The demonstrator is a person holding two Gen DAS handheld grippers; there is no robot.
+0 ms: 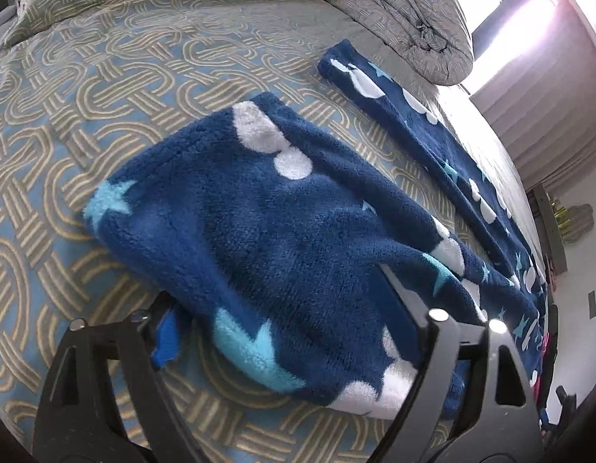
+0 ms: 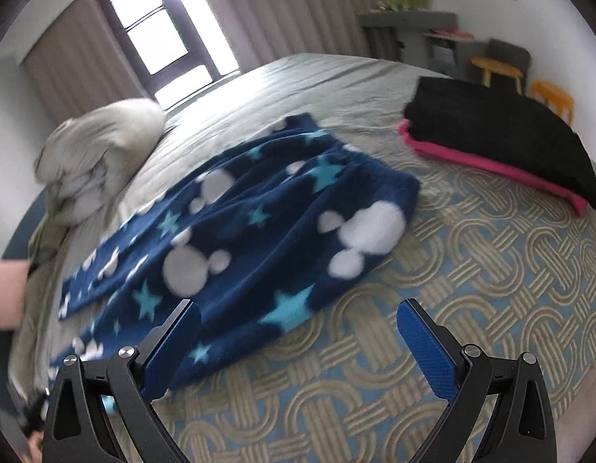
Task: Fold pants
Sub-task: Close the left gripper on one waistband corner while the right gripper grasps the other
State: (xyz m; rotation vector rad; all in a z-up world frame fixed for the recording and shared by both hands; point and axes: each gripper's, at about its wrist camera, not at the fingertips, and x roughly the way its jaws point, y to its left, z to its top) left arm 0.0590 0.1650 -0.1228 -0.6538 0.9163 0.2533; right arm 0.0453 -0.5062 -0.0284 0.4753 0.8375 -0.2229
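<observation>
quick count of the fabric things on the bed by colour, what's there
navy star-print pants: 1
black folded item: 1
pink folded item, under the black one: 1
grey bundled duvet: 1
total: 4

The pants (image 1: 282, 239) are navy fleece, printed with white mouse-head blobs and pale blue stars, and lie on a patterned bedspread just ahead of both tools. One leg is doubled back into a thick fold between the left tool's fingers — the other runs out flat beyond, up and rightward. In the right view the pants (image 2: 259, 227) lie spread ahead and left.
</observation>
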